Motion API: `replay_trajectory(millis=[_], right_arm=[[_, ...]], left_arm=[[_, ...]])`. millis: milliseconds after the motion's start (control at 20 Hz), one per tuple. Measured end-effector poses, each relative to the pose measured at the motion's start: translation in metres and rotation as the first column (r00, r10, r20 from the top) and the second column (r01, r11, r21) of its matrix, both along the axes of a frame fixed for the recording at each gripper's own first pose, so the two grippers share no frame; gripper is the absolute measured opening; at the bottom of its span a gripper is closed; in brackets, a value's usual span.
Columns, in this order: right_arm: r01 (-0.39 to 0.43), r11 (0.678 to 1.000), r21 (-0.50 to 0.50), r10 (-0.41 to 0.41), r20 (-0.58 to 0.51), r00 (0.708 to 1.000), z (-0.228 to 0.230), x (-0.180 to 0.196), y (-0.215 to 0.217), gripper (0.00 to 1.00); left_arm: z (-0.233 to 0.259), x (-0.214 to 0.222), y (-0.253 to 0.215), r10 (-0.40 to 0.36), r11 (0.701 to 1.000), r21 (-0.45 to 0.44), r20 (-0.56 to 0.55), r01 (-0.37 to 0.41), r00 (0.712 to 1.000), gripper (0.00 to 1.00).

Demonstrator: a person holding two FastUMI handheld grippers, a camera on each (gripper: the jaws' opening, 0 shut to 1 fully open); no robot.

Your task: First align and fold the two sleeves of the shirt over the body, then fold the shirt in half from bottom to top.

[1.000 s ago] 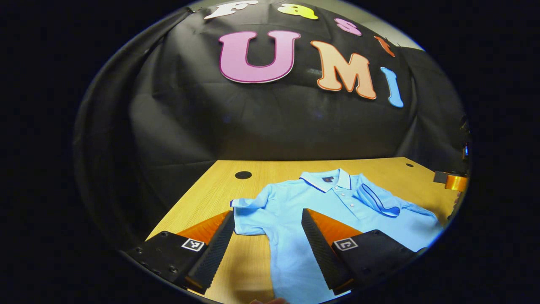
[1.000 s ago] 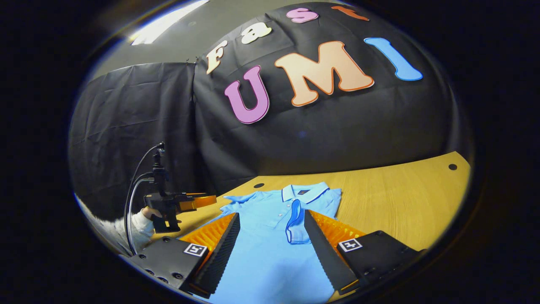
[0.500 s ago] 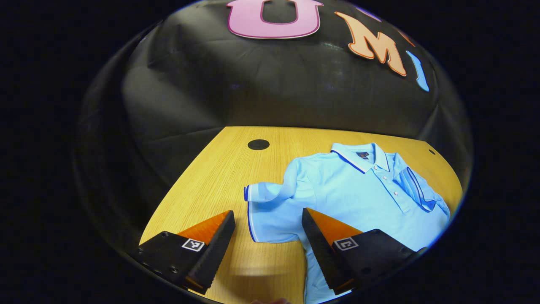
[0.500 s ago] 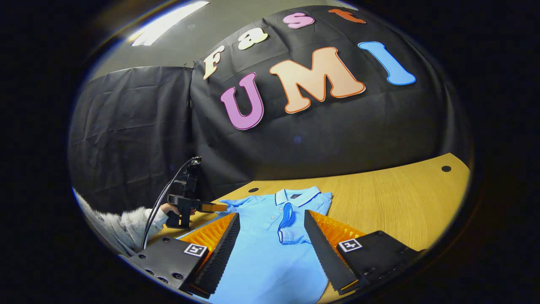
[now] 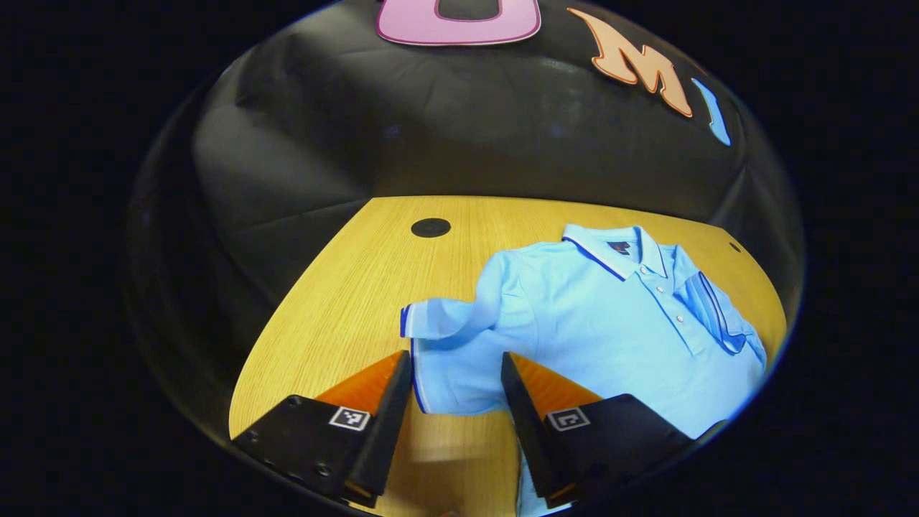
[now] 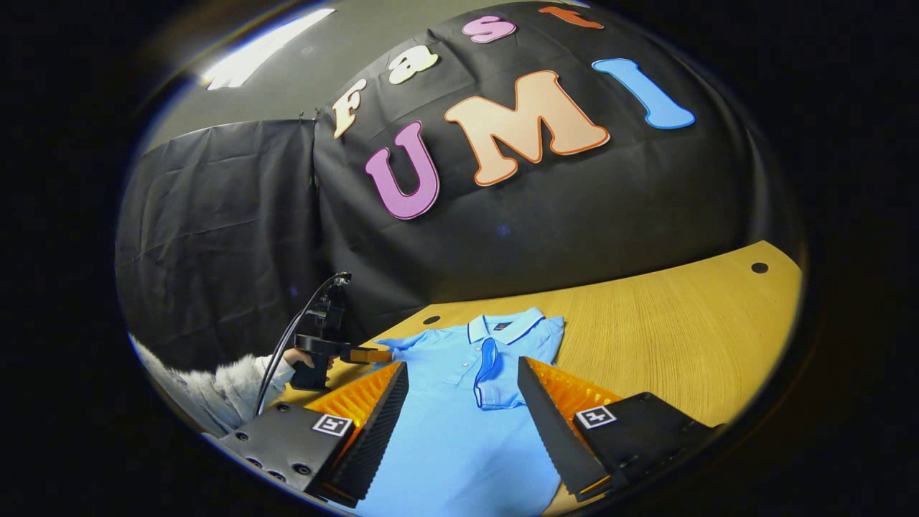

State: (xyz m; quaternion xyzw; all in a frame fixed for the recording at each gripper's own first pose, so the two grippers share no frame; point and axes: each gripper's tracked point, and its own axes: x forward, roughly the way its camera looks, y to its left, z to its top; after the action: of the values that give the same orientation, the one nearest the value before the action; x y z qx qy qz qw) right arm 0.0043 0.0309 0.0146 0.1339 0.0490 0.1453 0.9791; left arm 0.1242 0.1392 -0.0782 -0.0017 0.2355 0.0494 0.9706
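A light blue polo shirt [image 5: 603, 316] lies face up on the wooden table [image 5: 344, 301], collar toward the back wall. Its right sleeve [image 5: 718, 312] is folded over the body. The left sleeve [image 5: 449, 345] lies spread on the table, its cuff a little rumpled. My left gripper [image 5: 454, 402] is open, low over the table, with that sleeve's lower edge between its fingers. In the right gripper view the shirt [image 6: 467, 402] runs between the fingers of my open right gripper [image 6: 463, 424], which hovers above the body. The left gripper [image 6: 344, 353] shows at the shirt's left side, held by a hand.
The table [image 6: 682, 330] has bare wood right of the shirt and dark round holes [image 5: 431, 227] near its back corners. Black cloth closes the back and left sides. A fuzzy pale sleeve [image 6: 215, 391] reaches in from the left.
My left gripper has dropped lower, moved left to the spread sleeve, and its fingers have narrowed slightly around the sleeve edge. The right gripper has drawn back a little from the shirt.
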Motion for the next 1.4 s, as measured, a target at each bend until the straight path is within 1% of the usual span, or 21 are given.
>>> replay_trajectory(millis=[100, 150, 200, 250, 300, 400, 450, 650, 900, 1000, 1200, 1300, 1400], right_arm=[[0.003, 1.0, 0.0, -0.003, 0.0, 1.0, -0.001, 0.0, -0.001, 0.97], [0.002, 1.0, 0.0, -0.002, 0.0, 1.0, 0.0, 0.0, -0.001, 0.97], [0.002, 1.0, -0.001, -0.002, 0.001, 1.0, -0.001, -0.001, -0.001, 0.97], [0.003, 1.0, -0.005, -0.003, 0.002, 1.0, -0.001, 0.0, -0.001, 0.97], [0.004, 1.0, -0.009, -0.004, 0.003, 1.0, -0.001, -0.001, -0.001, 0.97], [0.005, 1.0, -0.012, -0.005, 0.003, 1.0, -0.001, -0.002, -0.001, 0.97], [0.004, 1.0, -0.01, -0.004, 0.003, 1.0, -0.001, -0.002, -0.001, 0.97], [0.004, 1.0, -0.007, -0.004, 0.005, 1.0, 0.0, -0.002, -0.001, 0.97], [0.007, 1.0, -0.007, -0.007, 0.004, 1.0, -0.001, -0.002, -0.002, 0.97], [0.008, 1.0, -0.004, -0.008, 0.003, 1.0, 0.0, -0.002, -0.003, 0.97], [0.014, 1.0, -0.007, -0.014, -0.002, 1.0, -0.003, -0.001, -0.004, 0.97], [0.016, 1.0, -0.01, -0.016, -0.004, 1.0, -0.004, -0.001, -0.004, 0.97], [0.017, 1.0, -0.014, -0.017, -0.001, 1.0, -0.003, -0.002, -0.004, 0.97]], left_arm=[[0.0, 0.003, -0.005, -0.015, 1.0, -0.008, 0.001, 0.015, 1.0, 0.55], [-0.001, 0.004, -0.008, -0.024, 1.0, -0.008, -0.004, 0.024, 1.0, 0.38], [-0.003, 0.004, -0.009, -0.023, 1.0, -0.005, -0.013, 0.023, 1.0, 0.27], [-0.001, 0.002, -0.009, -0.023, 1.0, -0.006, -0.013, 0.023, 1.0, 0.22], [0.0, 0.002, -0.008, -0.017, 1.0, -0.005, -0.012, 0.017, 1.0, 0.21], [0.008, 0.003, -0.012, -0.014, 1.0, -0.017, 0.013, 0.014, 1.0, 0.12], [0.013, 0.003, -0.013, -0.015, 1.0, -0.017, 0.027, 0.016, 1.0, 0.04], [0.04, 0.004, -0.023, -0.04, 0.999, -0.008, 0.095, 0.041, 0.995, 0.0], [0.063, 0.004, -0.043, -0.08, 0.997, 0.007, 0.147, 0.079, 0.986, 0.0], [0.07, 0.0, -0.058, -0.109, 0.994, 0.035, 0.161, 0.104, 0.981, 0.0], [0.088, -0.008, -0.106, -0.209, 0.974, 0.126, 0.201, 0.186, 0.957, 0.0], [0.088, -0.009, -0.135, -0.272, 0.955, 0.178, 0.198, 0.238, 0.942, 0.0], [0.077, -0.008, -0.161, -0.326, 0.933, 0.217, 0.162, 0.288, 0.932, 0.0]])
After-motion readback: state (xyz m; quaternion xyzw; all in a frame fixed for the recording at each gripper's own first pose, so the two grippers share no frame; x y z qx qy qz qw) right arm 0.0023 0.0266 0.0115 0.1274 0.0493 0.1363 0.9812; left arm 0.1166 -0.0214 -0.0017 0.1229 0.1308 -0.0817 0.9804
